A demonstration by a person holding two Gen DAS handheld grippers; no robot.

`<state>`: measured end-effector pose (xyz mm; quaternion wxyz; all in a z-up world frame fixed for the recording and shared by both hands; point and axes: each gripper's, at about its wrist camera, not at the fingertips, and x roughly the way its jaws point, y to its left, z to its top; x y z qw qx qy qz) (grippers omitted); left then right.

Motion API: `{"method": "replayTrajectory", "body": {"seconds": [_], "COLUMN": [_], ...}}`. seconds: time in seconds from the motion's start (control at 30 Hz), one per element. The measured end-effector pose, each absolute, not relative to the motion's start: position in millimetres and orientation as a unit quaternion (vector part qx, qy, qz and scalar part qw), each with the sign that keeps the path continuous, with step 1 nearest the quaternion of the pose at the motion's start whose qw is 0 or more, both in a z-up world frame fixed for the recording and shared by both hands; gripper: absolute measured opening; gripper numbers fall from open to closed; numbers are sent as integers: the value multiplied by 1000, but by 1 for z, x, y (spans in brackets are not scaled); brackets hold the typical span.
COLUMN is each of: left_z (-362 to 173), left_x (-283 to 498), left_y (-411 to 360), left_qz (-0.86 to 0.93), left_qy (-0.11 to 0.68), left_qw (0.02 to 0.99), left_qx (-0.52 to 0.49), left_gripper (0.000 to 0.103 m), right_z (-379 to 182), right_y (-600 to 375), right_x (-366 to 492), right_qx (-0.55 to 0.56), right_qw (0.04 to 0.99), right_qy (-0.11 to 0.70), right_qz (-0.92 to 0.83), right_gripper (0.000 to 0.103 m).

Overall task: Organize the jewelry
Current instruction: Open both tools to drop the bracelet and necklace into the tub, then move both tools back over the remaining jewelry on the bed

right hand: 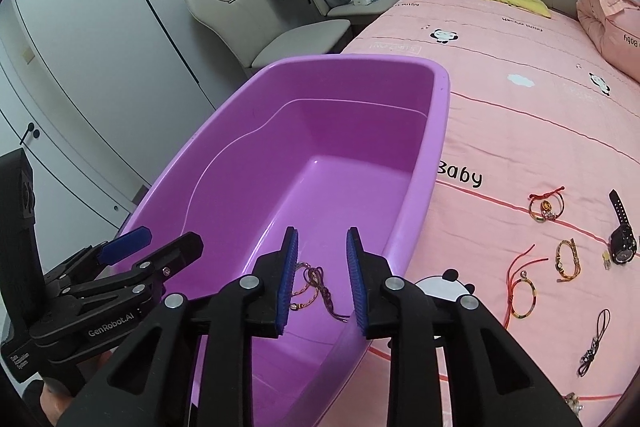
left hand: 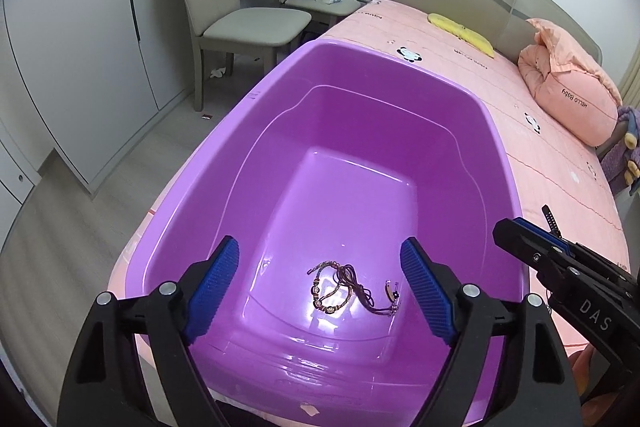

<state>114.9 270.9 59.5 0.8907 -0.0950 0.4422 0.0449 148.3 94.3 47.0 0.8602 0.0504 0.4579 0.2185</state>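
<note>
Jewelry first: a tangle of beaded cord bracelets (left hand: 352, 287) lies on the glossy floor of the purple plastic tub (left hand: 504, 163), near its close end, brown cords looped through small metal beads. My left gripper (left hand: 320, 287) hangs above them with its ribbed blue pads (left hand: 214, 287) spread wide, nothing between them, nothing touched. My right gripper (right hand: 322, 277) sits over the tub's near right corner, pads parted by a narrow gap and empty; through that gap I see the same bracelets on the tub floor. The tub is smooth, rounded at the corners, with a stepped ledge moulded into its wall, and it rests on the pink quilted bedsheet (right hand: 520, 131) printed with pandas. Out on the sheet to the right, well apart from the tub: a black wristwatch (right hand: 622, 239) with a perforated strap, a red string bracelet (right hand: 546, 205) with charms, a gold-toned link bracelet (right hand: 568, 261), a thin bangle on red cord (right hand: 522, 295), and a dark cord piece (right hand: 594, 345).
</note>
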Motion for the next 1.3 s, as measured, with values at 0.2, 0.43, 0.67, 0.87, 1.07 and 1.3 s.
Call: {"method": "replayTrajectory", "body": {"seconds": [0.2,0.43,0.67,0.87,1.07,1.3], "left_z": [61,63,65,67,71,74], "left_x": [111,107,102,96,87,77], "left_y": [269,265,258,251,241,231], "left_qz": [52,53,60,71,75,78], "left_qy": [443,443,443,440,432,424], "left_qw": [889,890,890,892,896,900], "left_qx": [-98,-96,-87,-79,-68,-67], "left_gripper": [81,81,81,87,91,95], "right_z": [54,57,59,58,58,56], "right_y": [95,90,84,76,65,45], "right_x": [140,134,129,124,117,108], "right_qx": [36,32,39,43,50,62], "right_qw": [869,871,871,872,874,878], "right_qy": [444,440,439,438,438,435], "right_qz": [217,214,216,214,207,193], "right_gripper": [29,30,39,48,54,68]}}
